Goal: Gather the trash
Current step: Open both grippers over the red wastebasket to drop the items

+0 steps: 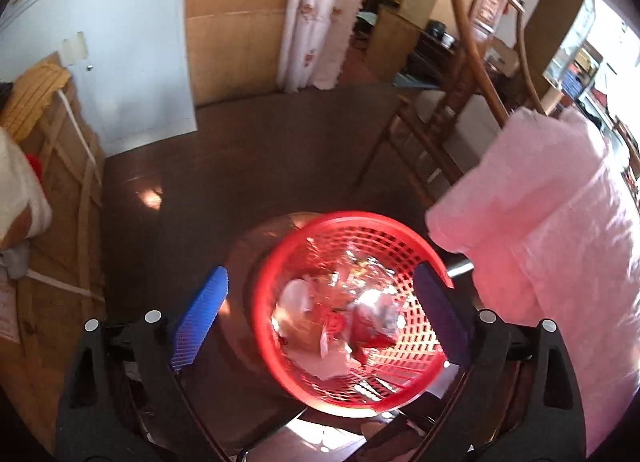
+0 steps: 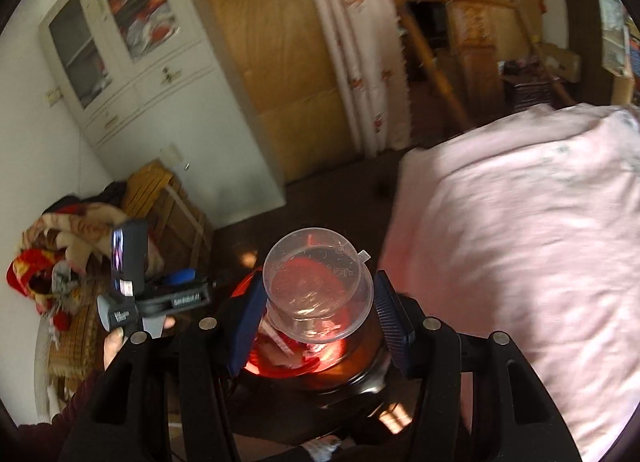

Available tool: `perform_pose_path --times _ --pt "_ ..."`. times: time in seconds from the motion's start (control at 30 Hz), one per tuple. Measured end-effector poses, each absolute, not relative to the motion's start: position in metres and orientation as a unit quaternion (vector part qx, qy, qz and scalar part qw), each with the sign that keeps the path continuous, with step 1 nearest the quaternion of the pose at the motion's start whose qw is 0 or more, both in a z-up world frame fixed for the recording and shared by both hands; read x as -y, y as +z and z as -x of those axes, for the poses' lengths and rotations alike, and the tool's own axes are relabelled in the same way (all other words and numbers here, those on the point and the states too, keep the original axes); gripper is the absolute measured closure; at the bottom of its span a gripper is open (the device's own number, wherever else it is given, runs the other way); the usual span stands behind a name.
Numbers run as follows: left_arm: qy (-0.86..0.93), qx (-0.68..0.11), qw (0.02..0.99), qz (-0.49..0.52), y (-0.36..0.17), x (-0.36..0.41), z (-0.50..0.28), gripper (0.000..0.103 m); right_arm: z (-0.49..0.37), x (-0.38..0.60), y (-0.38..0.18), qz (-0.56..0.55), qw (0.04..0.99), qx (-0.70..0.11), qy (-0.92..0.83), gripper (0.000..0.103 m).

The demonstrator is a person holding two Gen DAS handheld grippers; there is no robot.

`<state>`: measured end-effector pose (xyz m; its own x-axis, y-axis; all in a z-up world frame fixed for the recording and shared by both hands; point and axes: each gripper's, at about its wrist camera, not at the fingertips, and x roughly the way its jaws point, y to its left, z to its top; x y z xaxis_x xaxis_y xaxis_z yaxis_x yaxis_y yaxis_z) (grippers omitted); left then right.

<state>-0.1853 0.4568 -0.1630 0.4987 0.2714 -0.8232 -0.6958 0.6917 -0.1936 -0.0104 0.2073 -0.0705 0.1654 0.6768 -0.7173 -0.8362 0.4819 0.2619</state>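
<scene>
My right gripper [image 2: 316,314] pinches a clear plastic cup [image 2: 318,294] at frame centre; I'd release only squarely over the red basket [image 1: 420,246], where my left gripper [image 1: 320,314] is spread empty.

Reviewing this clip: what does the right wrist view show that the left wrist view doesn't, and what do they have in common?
Only the right wrist view: a clear plastic cup clamped in the right gripper, the left gripper's body seen from the side, and a glass-door cabinet.

Only the left wrist view: the left gripper open and empty, and the trash lying inside the red basket.

Both: the basket, which shows through the cup in the right view, the pink cloth, the flowered curtain and wooden chair.
</scene>
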Motion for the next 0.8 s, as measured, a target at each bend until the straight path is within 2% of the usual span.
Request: perform_pose_path --times 0.17,0.4,0.43,0.47,0.5,0.8 --pt "0.333 -0.393 0.819 0.253 -0.161 -0.473 0.204 0.007 0.034 -0.256 -0.095 0.126 0.723 -0.437 0.52 0.049" --pt "0.357 -0.389 0.806 0.269 -0.168 -0.495 0.223 0.007 0.057 -0.31 -0.113 0.163 0.69 -0.45 0.542 0.048" --pt "0.36 -0.388 0.804 0.27 -0.168 -0.498 0.225 0.007 0.06 -0.315 -0.114 0.166 0.688 -0.45 0.544 0.047" --pt "0.364 -0.387 0.803 0.27 -0.168 -0.5 0.227 0.007 0.063 -0.318 -0.115 0.17 0.686 -0.451 0.545 0.04" --pt "0.367 -0.386 0.802 0.27 -0.168 -0.5 0.229 0.007 0.064 -0.319 -0.116 0.169 0.686 -0.451 0.545 0.035" --pt "0.364 -0.388 0.808 0.254 -0.163 -0.494 0.225 0.007 0.051 -0.29 -0.116 0.153 0.698 -0.453 0.533 0.035"
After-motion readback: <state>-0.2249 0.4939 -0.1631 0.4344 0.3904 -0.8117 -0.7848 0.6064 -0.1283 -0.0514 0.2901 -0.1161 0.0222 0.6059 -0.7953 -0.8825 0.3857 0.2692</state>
